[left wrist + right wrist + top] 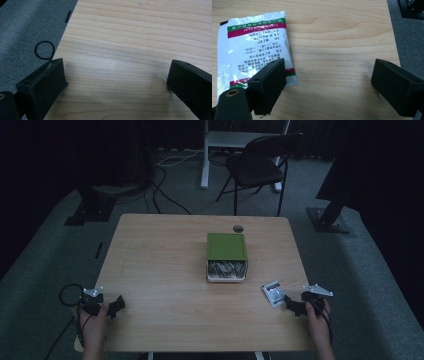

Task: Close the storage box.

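A person sits at the near edge of a wooden table [165, 270], a gripper in each hand. The right gripper [294, 306] rests near the table's near right corner, its jaws spread wide apart with nothing between them. Just beside it, toward the middle of the table, lies a white sachet [274, 293] flat on the wood, close to the right edge. In the right gripper view the sachet [253, 52] shows green and dark red bands and rows of small print; one black jaw stands over its near corner, while the other jaw stands over bare wood near the table's edge. Whether that jaw touches the foil I cannot tell.

The left gripper [114, 305] sits near the near left corner, held by the person's left hand [93, 320]. Its jaws are also released and wide apart, over bare wood, as the left gripper view shows. A loop of black cable [44, 50] hangs past the left edge of the table over the grey carpet.

Toward the far side of the table, a little right of its middle, stands a shallow box with a green lid [227, 246] slid back, so that the near end of the white tray [226, 279] is uncovered and packets lie inside it. The sachet lies well apart from this box. Beyond the far edge a black folding chair [257, 165] stands on the carpet.
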